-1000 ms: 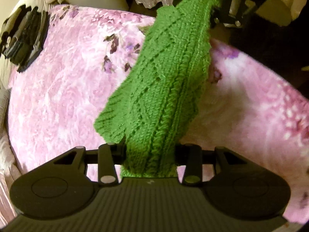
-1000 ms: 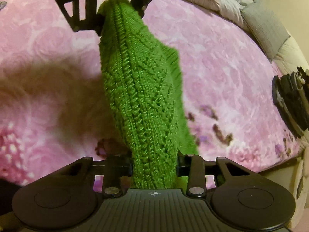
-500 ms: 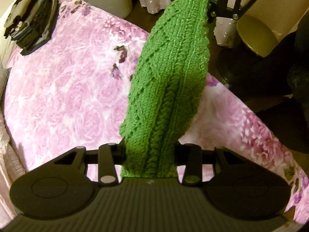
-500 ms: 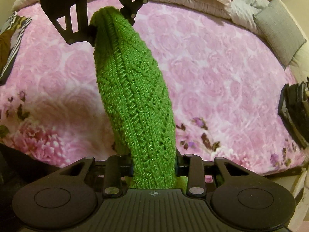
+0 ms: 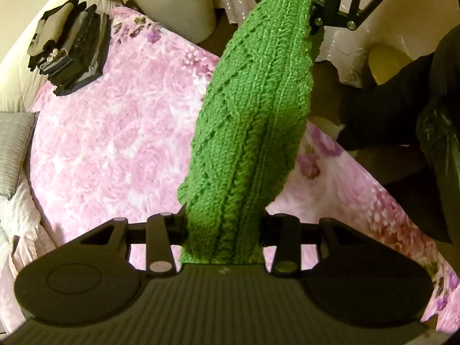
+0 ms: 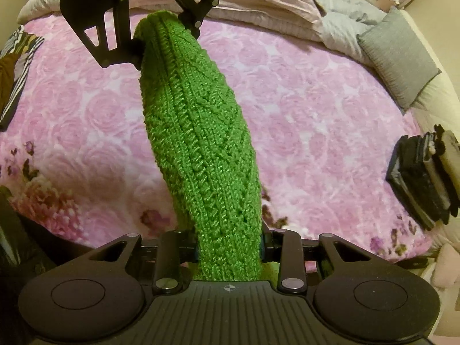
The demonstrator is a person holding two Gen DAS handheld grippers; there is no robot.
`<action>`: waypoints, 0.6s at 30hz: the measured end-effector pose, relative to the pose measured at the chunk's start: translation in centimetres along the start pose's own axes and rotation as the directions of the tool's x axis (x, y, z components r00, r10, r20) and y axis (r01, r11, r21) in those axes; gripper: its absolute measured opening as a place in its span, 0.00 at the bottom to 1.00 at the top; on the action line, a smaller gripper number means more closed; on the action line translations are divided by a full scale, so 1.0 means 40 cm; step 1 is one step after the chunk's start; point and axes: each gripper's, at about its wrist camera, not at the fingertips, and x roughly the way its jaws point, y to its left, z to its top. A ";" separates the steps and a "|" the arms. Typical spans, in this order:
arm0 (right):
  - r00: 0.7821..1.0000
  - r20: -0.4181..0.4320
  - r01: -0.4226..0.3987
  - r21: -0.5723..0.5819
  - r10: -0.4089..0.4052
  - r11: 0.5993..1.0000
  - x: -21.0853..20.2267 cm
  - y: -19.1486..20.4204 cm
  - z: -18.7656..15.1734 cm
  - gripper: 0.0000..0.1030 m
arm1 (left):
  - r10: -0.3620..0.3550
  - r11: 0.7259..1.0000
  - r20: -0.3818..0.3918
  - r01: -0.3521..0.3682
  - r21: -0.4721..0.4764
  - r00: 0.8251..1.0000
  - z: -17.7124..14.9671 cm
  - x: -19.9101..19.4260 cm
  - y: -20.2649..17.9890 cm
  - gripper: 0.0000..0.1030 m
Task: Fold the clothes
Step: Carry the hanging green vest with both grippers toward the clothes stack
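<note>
A green cable-knit garment [image 5: 253, 120] stretches in the air between my two grippers, above a bed with a pink rose-patterned blanket [image 5: 115, 132]. My left gripper [image 5: 224, 230] is shut on one end of it at the bottom of the left wrist view. Across from it, my right gripper [image 5: 313, 5] clamps the other end at the top. In the right wrist view the knit [image 6: 201, 132] runs from my right gripper [image 6: 230, 247], shut on it, up to the left gripper [image 6: 161, 28]. The cloth hangs as a narrow doubled band clear of the blanket [image 6: 316, 120].
A stack of dark folded clothes [image 5: 69, 49] [image 6: 425, 172] lies near the bed's edge. Grey and pale pillows [image 6: 396, 57] line the head of the bed. A striped garment [image 6: 17, 66] lies at the left. A white bin [image 5: 178, 3] and dark bags [image 5: 431, 115] stand beside the bed.
Both grippers have risen with the knit held between them. More of the bed, the bin and the floor beside it has come into view, and the hanging side flap has drawn in.
</note>
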 end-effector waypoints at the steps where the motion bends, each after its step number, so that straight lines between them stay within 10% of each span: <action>1: 1.000 0.002 0.000 -0.003 0.000 1.000 -0.004 -0.015 -0.007 0.29 | 0.003 1.000 -0.004 -0.003 0.001 1.000 0.016 0.000 0.006 0.36; 18: 0.999 0.041 -0.012 -0.043 0.014 0.999 -0.042 -0.473 -0.286 0.29 | 0.020 0.999 -0.047 -0.022 -0.039 0.999 0.497 0.136 0.202 0.36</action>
